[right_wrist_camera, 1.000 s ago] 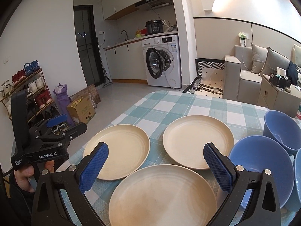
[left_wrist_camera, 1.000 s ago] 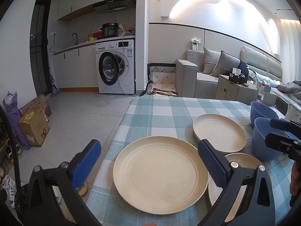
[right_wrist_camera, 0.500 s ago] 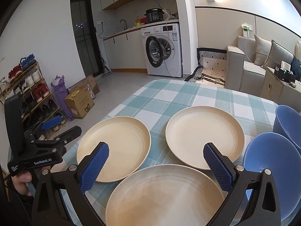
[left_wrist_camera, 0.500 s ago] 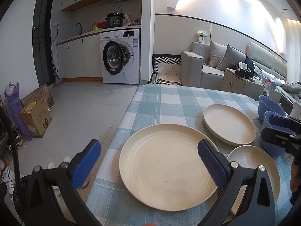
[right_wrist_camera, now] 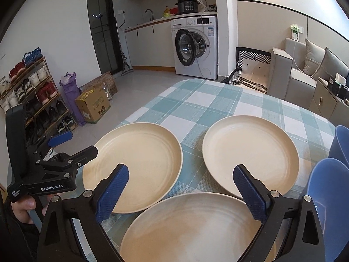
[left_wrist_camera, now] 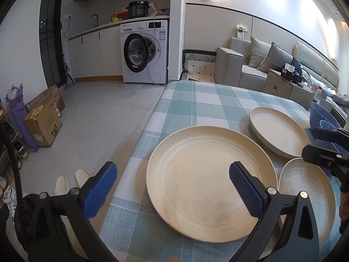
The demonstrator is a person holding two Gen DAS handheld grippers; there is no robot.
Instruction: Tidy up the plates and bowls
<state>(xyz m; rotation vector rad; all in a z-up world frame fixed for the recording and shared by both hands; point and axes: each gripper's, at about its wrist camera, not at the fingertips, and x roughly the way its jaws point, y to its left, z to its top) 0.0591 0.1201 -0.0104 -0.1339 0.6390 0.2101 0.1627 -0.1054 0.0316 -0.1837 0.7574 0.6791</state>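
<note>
Three cream plates lie on the checked tablecloth. My left gripper (left_wrist_camera: 172,170) is open and hovers over the near-left edge of the left plate (left_wrist_camera: 209,174), touching nothing. The far plate (left_wrist_camera: 277,131) and the near plate (left_wrist_camera: 305,192) lie to its right. My right gripper (right_wrist_camera: 181,170) is wide, its jaws closing slightly, with nothing pressed between the pads. It hangs above the far rim of the near plate (right_wrist_camera: 192,227). The left plate (right_wrist_camera: 135,166) and far plate (right_wrist_camera: 248,152) lie beyond it. Blue bowls (right_wrist_camera: 327,196) stand at the right edge.
The table's left edge (left_wrist_camera: 139,144) drops to a tiled floor with slippers (left_wrist_camera: 72,179) and a cardboard box (left_wrist_camera: 43,124). A hand (right_wrist_camera: 21,205) holds the left gripper (right_wrist_camera: 59,148) at the table's left side. A washing machine and sofa stand far behind.
Both grippers have sunk closer to the plates, which now fill more of each view. The left gripper has shifted toward the table's left edge. The right jaws narrowed slightly.
</note>
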